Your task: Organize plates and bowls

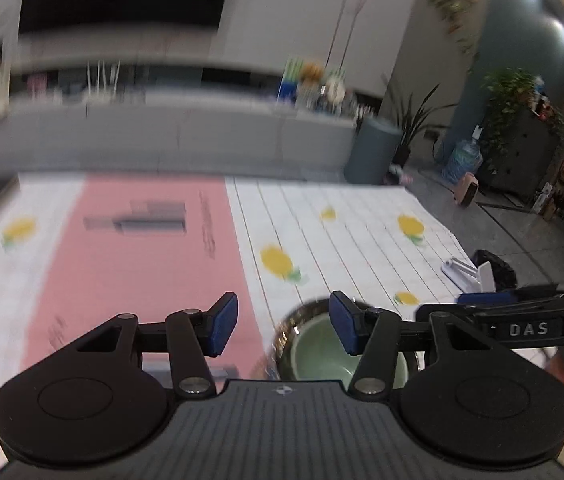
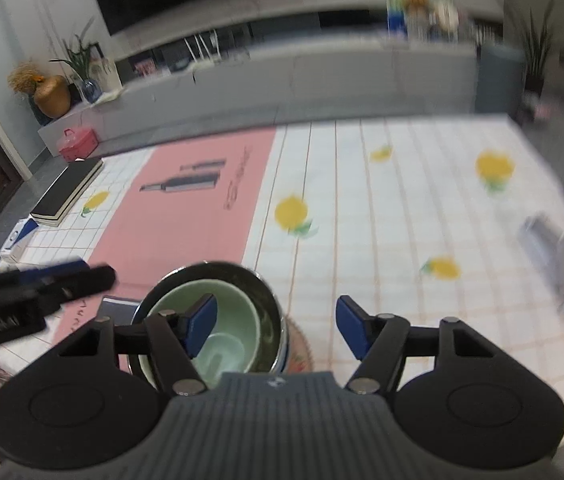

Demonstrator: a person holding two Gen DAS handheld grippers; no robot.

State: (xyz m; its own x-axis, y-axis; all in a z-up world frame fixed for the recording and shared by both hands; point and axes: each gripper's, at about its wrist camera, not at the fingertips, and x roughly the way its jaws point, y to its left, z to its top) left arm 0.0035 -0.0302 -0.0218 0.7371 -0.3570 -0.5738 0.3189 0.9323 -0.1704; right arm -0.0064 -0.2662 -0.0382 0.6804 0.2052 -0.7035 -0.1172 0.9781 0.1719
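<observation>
1. Left gripper (image 1: 283, 326): jaws wide apart, nothing held. It hangs above the table (image 1: 361, 220), over the left side of the bowl stack; seen from the right wrist it pokes in at far left (image 2: 66, 276).
2. Pink mat (image 2: 186, 208) lies left of centre, with a dark book (image 2: 68, 190) at the table's far left edge. Neither is in the way.
3. Bowl stack sits at the near edge, centre-left: a green bowl (image 2: 218, 320) nested inside a dark bowl (image 2: 270, 308). Under them there seems to be a blue-rimmed dish and a patterned plate (image 2: 301, 344); too hidden to be sure.
4. Green bowl looks empty; only a glossy base shows. No food in either bowl.
5. Right gripper (image 2: 276, 328): jaws wide apart, empty. Its left pad hangs over the green bowl, its right pad over bare cloth.
6. Likely step: nesting looks done, so clear the stack or go for the next piece. Lift straight up before swinging sideways so a pad doesn't clip a rim.
7. Grey object (image 2: 561, 256) at far right is blurred; can't identify it.
</observation>
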